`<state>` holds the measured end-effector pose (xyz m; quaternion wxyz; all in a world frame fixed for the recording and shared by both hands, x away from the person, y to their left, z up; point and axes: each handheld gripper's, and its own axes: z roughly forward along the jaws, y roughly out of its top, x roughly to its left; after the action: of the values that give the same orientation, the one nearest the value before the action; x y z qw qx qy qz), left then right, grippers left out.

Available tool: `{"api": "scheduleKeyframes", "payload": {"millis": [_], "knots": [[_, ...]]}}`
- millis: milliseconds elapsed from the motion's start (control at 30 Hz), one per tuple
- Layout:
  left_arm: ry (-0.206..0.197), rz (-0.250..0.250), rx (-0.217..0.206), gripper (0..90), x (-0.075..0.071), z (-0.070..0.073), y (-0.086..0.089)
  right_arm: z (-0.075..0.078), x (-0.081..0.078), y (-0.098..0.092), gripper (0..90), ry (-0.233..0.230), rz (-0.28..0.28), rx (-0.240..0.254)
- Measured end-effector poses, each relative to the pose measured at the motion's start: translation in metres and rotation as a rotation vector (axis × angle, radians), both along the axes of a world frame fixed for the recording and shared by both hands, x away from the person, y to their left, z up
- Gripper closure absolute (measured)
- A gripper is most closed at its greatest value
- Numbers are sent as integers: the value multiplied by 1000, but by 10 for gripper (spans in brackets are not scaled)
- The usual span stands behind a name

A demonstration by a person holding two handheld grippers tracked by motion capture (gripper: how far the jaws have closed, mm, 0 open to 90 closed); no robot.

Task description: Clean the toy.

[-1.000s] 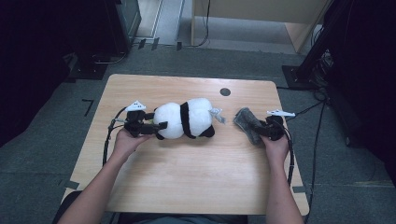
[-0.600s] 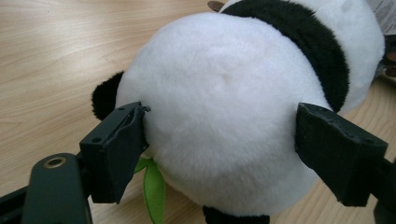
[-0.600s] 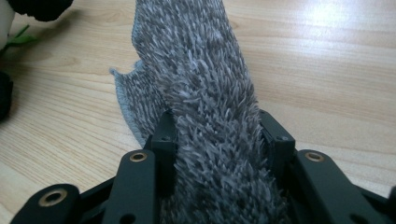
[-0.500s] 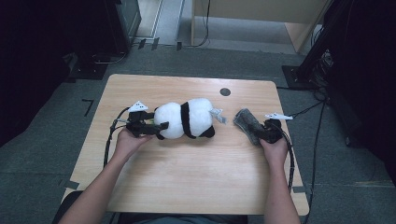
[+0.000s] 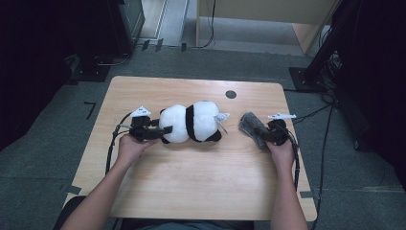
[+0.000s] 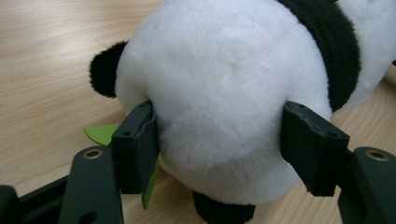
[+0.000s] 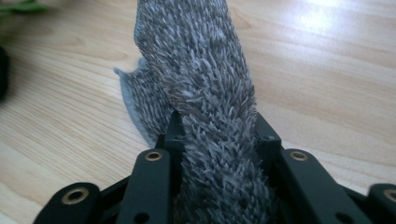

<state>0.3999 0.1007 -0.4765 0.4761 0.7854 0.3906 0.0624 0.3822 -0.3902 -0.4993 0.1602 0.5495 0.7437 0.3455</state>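
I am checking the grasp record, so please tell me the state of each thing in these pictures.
panda plush: lying on the table, squeezed at one end.
grey furry cloth: gripped, partly lifted.
left gripper: just closing, pads pressing the plush.
right gripper: just closing, clamped on the cloth.

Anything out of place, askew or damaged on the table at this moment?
Nothing looks damaged or spilled. The plush panda lies on its side on the table, its end between the left tool's jaws. The grey furry cloth is pinched in the right tool. A green felt leaf pokes out beneath the panda.
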Motion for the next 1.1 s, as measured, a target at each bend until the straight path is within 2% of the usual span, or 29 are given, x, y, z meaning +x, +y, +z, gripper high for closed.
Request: {"api": "scheduleKeyframes", "payload": {"millis": [300,467,633,733,800,900,1100], "knots": [[-22,-9,14,373,-2,-1,1,22,-3,8,692,-21,-3,51],[-30,-11,11,374,-1,-3,2,40,-6,18,691,-58,37,70],[-27,-9,1,367,0,-4,3,49,-6,32,688,-57,63,57],[-23,-8,0,367,-1,-4,3,56,-5,36,681,-62,75,72],[-20,-7,6,367,-1,-3,3,61,-4,38,683,-70,87,105],[-19,-2,10,369,-2,-2,2,69,-2,44,687,-71,104,76],[-27,10,1,368,-5,-5,3,92,10,55,687,-74,119,60]]}}
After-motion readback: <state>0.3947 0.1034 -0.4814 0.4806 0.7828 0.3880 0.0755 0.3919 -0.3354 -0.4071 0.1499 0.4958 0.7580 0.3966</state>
